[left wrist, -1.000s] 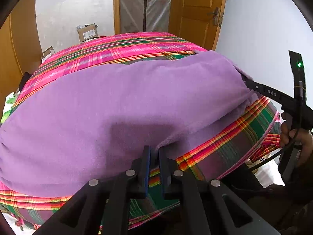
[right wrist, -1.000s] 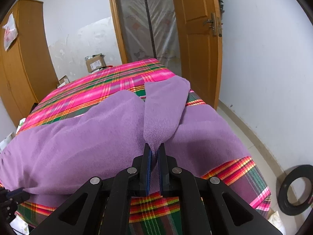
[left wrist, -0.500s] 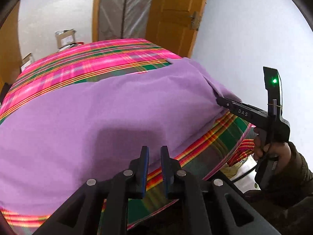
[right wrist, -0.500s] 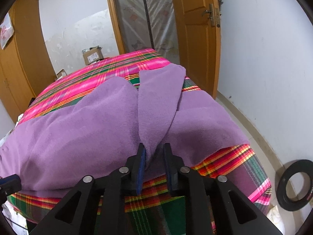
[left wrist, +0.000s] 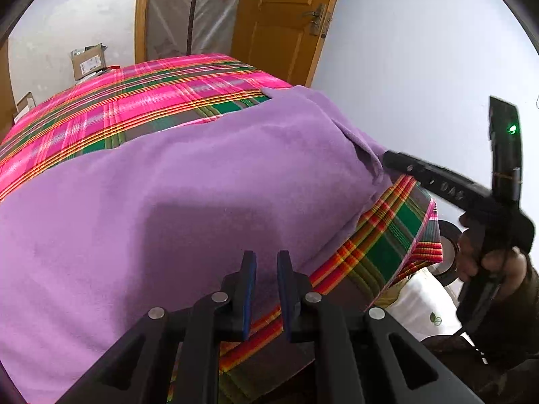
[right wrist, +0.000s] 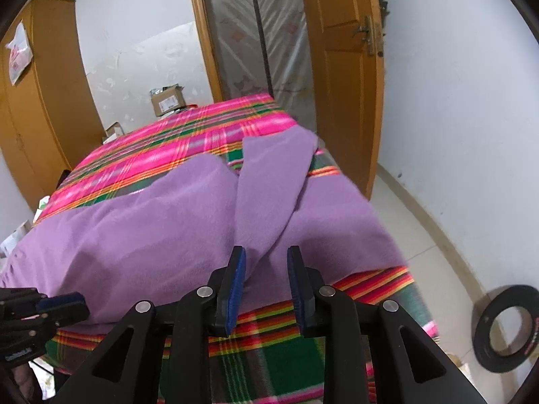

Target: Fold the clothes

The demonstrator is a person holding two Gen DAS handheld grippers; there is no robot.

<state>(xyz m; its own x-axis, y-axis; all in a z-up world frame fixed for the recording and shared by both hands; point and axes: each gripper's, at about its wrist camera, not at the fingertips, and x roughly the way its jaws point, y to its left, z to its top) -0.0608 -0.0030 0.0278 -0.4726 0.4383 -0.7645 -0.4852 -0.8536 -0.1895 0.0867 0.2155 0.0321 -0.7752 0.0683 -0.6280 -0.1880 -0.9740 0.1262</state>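
Note:
A purple fleece garment (left wrist: 175,195) lies spread across a pink and green plaid bed (left wrist: 134,97). In the right wrist view the garment (right wrist: 161,222) has a sleeve (right wrist: 269,181) folded over its right part. My left gripper (left wrist: 266,266) is open with a small gap, empty, just above the garment's near hem. My right gripper (right wrist: 266,262) is open and empty, over the sleeve's near end. The right gripper also shows in the left wrist view (left wrist: 390,160) by the garment's right corner. The left gripper shows at the lower left of the right wrist view (right wrist: 57,303).
A wooden door (right wrist: 340,77) and a white wall stand right of the bed. A black ring (right wrist: 505,326) lies on the floor at the right. Cardboard boxes (right wrist: 168,99) sit beyond the bed. A wooden wardrobe (right wrist: 37,101) stands at the left.
Both grippers were shut on the garment's near edge and have opened, letting it go. Both have drawn back a little from the cloth. The sleeve now lies flat on the garment.

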